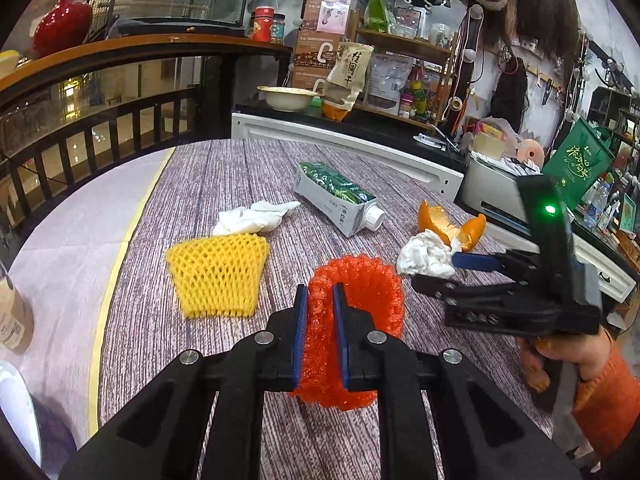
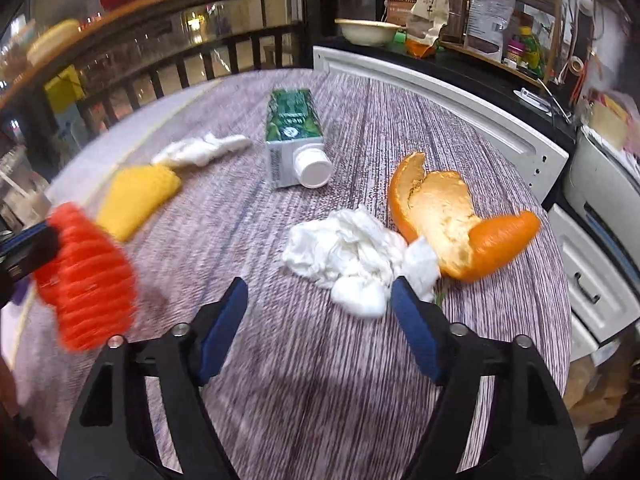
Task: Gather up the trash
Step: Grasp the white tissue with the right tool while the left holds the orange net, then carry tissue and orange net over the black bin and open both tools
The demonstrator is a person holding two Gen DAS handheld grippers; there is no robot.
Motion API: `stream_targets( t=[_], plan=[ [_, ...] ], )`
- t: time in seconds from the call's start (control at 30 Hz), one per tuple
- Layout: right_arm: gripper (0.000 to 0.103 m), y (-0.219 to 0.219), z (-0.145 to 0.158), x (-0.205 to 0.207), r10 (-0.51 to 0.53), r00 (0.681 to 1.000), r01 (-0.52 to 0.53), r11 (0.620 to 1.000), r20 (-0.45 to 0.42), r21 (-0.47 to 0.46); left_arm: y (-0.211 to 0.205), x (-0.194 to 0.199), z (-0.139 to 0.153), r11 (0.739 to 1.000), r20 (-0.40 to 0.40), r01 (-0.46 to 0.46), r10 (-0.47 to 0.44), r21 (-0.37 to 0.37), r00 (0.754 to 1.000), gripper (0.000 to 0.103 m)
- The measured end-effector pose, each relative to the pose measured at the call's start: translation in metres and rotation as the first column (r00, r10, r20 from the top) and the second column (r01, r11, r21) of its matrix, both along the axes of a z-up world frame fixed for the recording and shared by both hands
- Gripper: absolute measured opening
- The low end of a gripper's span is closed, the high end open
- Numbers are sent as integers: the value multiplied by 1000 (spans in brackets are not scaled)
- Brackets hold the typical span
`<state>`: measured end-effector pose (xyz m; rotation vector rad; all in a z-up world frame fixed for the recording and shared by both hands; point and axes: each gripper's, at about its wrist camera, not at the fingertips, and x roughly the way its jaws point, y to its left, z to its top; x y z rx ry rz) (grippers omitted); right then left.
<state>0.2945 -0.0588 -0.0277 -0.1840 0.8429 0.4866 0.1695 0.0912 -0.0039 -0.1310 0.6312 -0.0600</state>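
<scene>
Your left gripper (image 1: 320, 294) pinches the red foam fruit net (image 1: 352, 320) between its blue pads, near the front of the table (image 1: 224, 176). Your right gripper (image 2: 318, 292) stands spread, nothing between its fingers, just before a crumpled white tissue (image 2: 348, 256). An orange peel (image 2: 452, 216) touches that tissue's far side. Farther back lie a green and white carton (image 2: 292, 136) on its side, a yellow foam net (image 1: 218, 274) and a second tissue (image 1: 256, 216) just behind it.

red foam net (image 1: 352, 320) | yellow mesh net (image 1: 218, 274) | green-white carton (image 1: 336, 200) | white tissue (image 2: 344, 256) | tablecloth (image 1: 224, 184) apparently grey-streaked
</scene>
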Motion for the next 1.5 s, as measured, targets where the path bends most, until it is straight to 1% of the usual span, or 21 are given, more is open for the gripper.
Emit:
stream_targets(
  t=[0.13, 0.2, 0.23, 0.3, 0.33, 0.43, 0.5, 0.6, 0.67, 0.8, 1.07, 1.17, 1.33, 1.4, 1.5],
  plan=[
    [64, 1, -4, 16, -18, 1000, 18, 1000, -18, -12, 1, -5, -3, 1000, -7, 7, -7, -8, 1000, 13],
    [53, 4, -5, 17, -24, 1000, 24, 999, 3, -48, 1, -6, -4, 1000, -10, 9, -9, -15, 1000, 13],
    [50, 6, -6, 17, -25, 1000, 26, 997, 16, -68, 1, -6, -5, 1000, -10, 11, -11, -21, 1000, 13],
    [36, 8, -8, 17, -26, 998, 31, 993, 51, -114, 0, -7, -4, 1000, -7, 15, -15, -23, 1000, 13],
    [34, 8, -8, 16, -23, 997, 31, 991, 68, -129, -1, -8, -4, 1000, -6, 18, -18, -23, 1000, 13],
    [25, 3, -8, 16, -25, 997, 33, 992, 66, -118, -3, -9, -4, 999, -5, 21, -21, -31, 1000, 13],
    [17, -1, -5, 14, -28, 998, 33, 995, 55, -90, -4, -10, -5, 999, -5, 20, -20, -43, 1000, 13],
    [16, -9, 1, 7, -27, 999, 28, 999, 40, -28, -7, -13, -4, 999, -3, 21, -21, -51, 1000, 13],
    [16, -13, 5, 1, -27, 999, 27, 1000, 40, -3, -8, -15, -5, 998, -3, 24, -25, -52, 1000, 13],
    [16, -28, 14, -17, -21, 1000, 20, 996, 17, 90, -11, -19, -2, 997, 4, 31, -30, -65, 1000, 13],
    [16, -68, 39, -62, -58, 996, 45, 980, 61, 193, -33, -24, 4, 994, 24, 83, -81, -74, 996, 13],
    [16, -85, 44, -74, -83, 994, 66, 975, 73, 210, -46, -25, 6, 990, 29, 111, -109, -83, 994, 13],
    [16, -129, 47, -91, -170, 982, 149, 962, 76, 230, -75, -24, 9, 981, 41, 174, -171, -91, 984, 13],
    [16, -150, 45, -97, -221, 972, 199, 952, 75, 232, -85, -24, 10, 975, 44, 200, -196, -99, 980, 13],
    [16, -185, 36, -103, -311, 948, 290, 934, 72, 208, -108, -22, 10, 964, 51, 246, -242, -101, 969, 13]
  ],
)
